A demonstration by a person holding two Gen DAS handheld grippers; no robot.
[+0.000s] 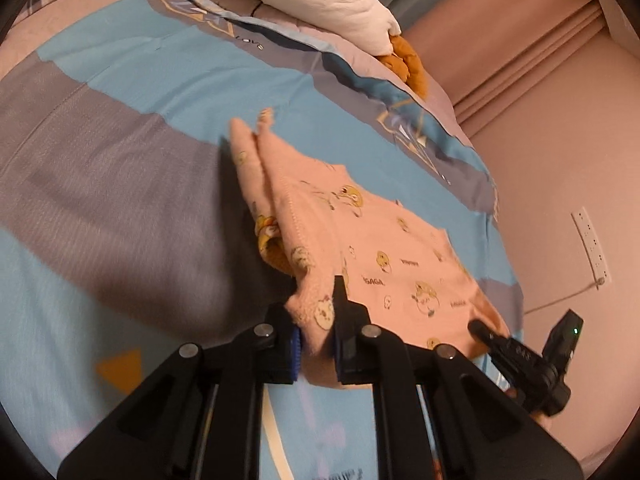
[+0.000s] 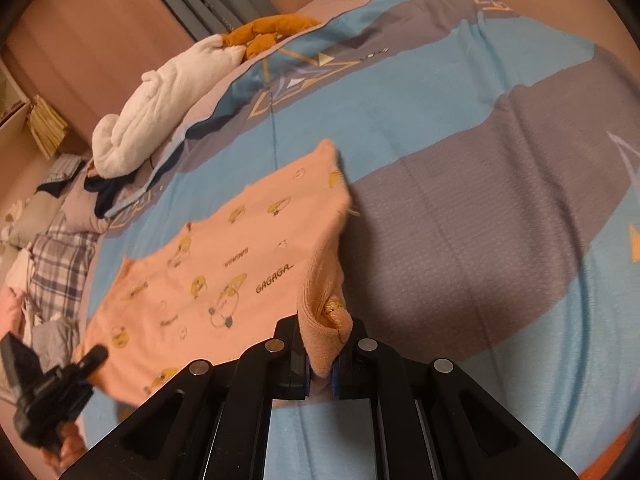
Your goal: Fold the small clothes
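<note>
A small pink garment with yellow cartoon prints (image 1: 384, 256) lies spread on the blue and grey bed cover (image 1: 120, 184). My left gripper (image 1: 316, 344) is shut on one edge of the garment and lifts it into a raised fold. My right gripper (image 2: 320, 372) is shut on another edge of the same garment (image 2: 224, 256), which stands up in a ridge between its fingers. Each gripper shows in the other's view: the right one at the lower right of the left wrist view (image 1: 520, 356), the left one at the lower left of the right wrist view (image 2: 52, 388).
A rolled white blanket (image 2: 160, 104) and an orange-brown cloth (image 2: 268, 32) lie at the head of the bed. A plaid cloth and a heap of clothes (image 2: 56, 268) sit at the bed's left side. A pink wall with a power strip (image 1: 592, 248) borders the bed.
</note>
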